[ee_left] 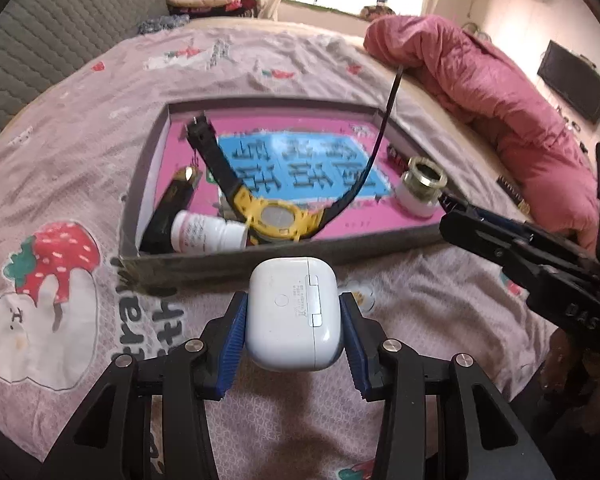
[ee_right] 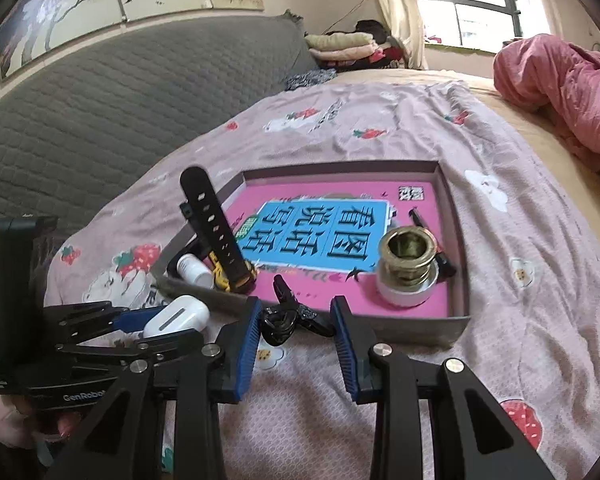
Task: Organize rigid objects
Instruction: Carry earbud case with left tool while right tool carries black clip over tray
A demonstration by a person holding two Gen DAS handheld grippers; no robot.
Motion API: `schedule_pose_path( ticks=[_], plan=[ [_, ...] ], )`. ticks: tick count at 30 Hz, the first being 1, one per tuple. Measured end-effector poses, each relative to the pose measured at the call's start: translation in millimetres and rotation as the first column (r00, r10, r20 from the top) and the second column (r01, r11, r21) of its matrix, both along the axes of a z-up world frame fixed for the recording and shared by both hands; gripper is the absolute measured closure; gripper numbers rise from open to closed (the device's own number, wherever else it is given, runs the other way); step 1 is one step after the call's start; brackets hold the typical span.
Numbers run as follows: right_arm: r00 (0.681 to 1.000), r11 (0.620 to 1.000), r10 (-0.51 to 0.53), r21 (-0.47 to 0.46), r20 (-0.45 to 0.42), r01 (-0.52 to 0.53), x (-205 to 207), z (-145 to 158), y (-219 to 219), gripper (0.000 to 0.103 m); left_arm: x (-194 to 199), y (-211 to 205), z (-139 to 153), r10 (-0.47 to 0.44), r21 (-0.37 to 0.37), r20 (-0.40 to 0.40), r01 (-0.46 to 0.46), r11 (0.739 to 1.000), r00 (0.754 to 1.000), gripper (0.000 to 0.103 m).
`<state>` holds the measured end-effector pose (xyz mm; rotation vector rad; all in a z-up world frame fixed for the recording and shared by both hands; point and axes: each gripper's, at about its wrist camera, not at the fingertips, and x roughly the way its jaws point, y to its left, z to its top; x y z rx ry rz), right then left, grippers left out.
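Observation:
My left gripper (ee_left: pixel 294 320) is shut on a white earbud case (ee_left: pixel 294 314), held just in front of the near wall of a shallow grey box (ee_left: pixel 236 258) with a pink floor. The case also shows in the right wrist view (ee_right: pixel 178 314). In the box lie a yellow watch with black straps (ee_left: pixel 274 218), a white pill bottle (ee_left: pixel 206 232), a dark bottle (ee_left: pixel 172 204), a brass fitting on a white base (ee_right: pixel 408 268) and a black pen (ee_right: pixel 430 236). My right gripper (ee_right: pixel 294 330) is open around a small black clip (ee_right: pixel 284 318), which lies on the sheet by the box's near wall.
The box sits on a pink strawberry-print bedsheet (ee_right: pixel 520 320). A red quilt (ee_left: pixel 500 92) is bunched at the right. A grey quilted headboard (ee_right: pixel 100 112) is at the left. Folded clothes (ee_right: pixel 348 48) are stacked near the window.

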<state>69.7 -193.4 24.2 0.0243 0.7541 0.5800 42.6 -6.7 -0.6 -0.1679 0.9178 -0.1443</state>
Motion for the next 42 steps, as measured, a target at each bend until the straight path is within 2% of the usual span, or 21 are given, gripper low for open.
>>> schedule_pose_path(
  ticks=[3, 7, 12, 20, 42],
  plan=[
    [1.000, 1.000, -0.023, 0.004, 0.017, 0.023, 2, 3, -3, 0.067, -4, -1, 13, -0.002, 0.012, 0.061, 0.002, 1.000, 0.998, 0.057],
    [0.998, 0.999, -0.046, 0.014, 0.033, 0.046, 4, 6, -8, 0.067, -2, 0, 22, -0.002, 0.028, 0.096, -0.001, 1.000, 0.995, 0.057],
    [0.995, 0.996, -0.085, 0.019, 0.050, 0.084, 8, 8, -14, 0.067, 2, 10, 22, 0.026, 0.007, 0.100, -0.027, 1.000, 0.995, 0.057],
    [0.989, 0.993, -0.120, 0.005, 0.082, 0.120, 9, 13, -19, 0.067, 14, 20, 24, 0.055, 0.014, 0.122, -0.058, 0.998, 0.991, 0.057],
    [0.968, 0.971, -0.239, 0.003, 0.074, 0.240, 23, 10, -43, 0.067, 41, 29, 16, 0.085, 0.003, 0.133, -0.086, 0.996, 0.987, 0.057]
  ],
)
